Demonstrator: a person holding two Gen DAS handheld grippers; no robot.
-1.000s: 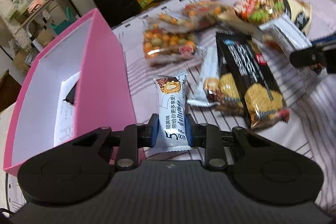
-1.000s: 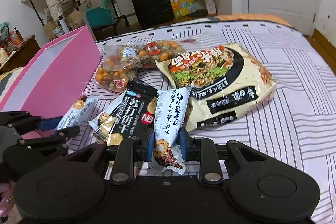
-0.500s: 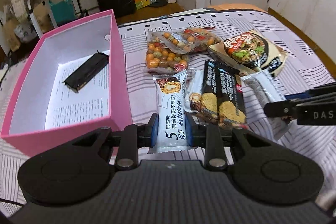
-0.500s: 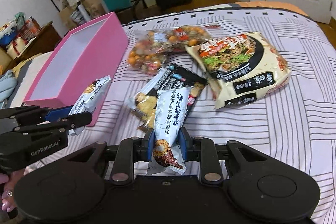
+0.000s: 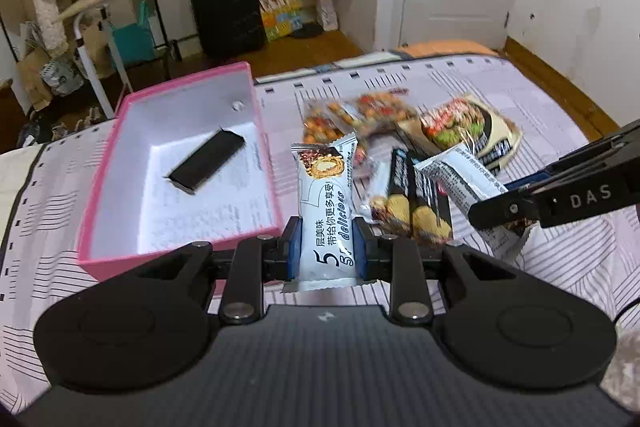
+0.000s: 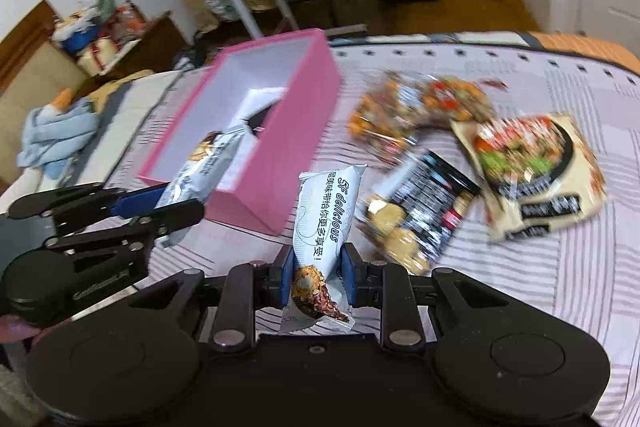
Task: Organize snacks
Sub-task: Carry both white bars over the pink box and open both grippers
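Compared with the views of a second ago, both grippers have been raised from the bed (image 5: 520,83), and each wrapped bar is now carried clear of the striped sheet; the pink box (image 5: 264,131), formerly seen edge-on from the left wrist, is now viewed from above with its interior exposed. By judgement, the pick-up step is complete and transfer into the box is the step in hand. The left gripper (image 5: 326,247) is closed to a narrow gap on the left snack bar (image 5: 326,199), gripped near its lower end. The right gripper (image 6: 318,277) is likewise clamped on the right snack bar (image 6: 324,223), whose upper end leans slightly left. Both bars are slim pillow packs of glossy white film with crimped, serrated end seals; the film is judged slippery and easily crushed. The box is rigid card, pink outside and white inside, holding a printed sheet and a flat black packet (image 5: 206,165). Left on the bed are a clear bag of mixed nuts (image 6: 416,107), a black cracker pack (image 6: 420,211) and a large cream noodle bag (image 6: 540,171), all soft crinkled film.
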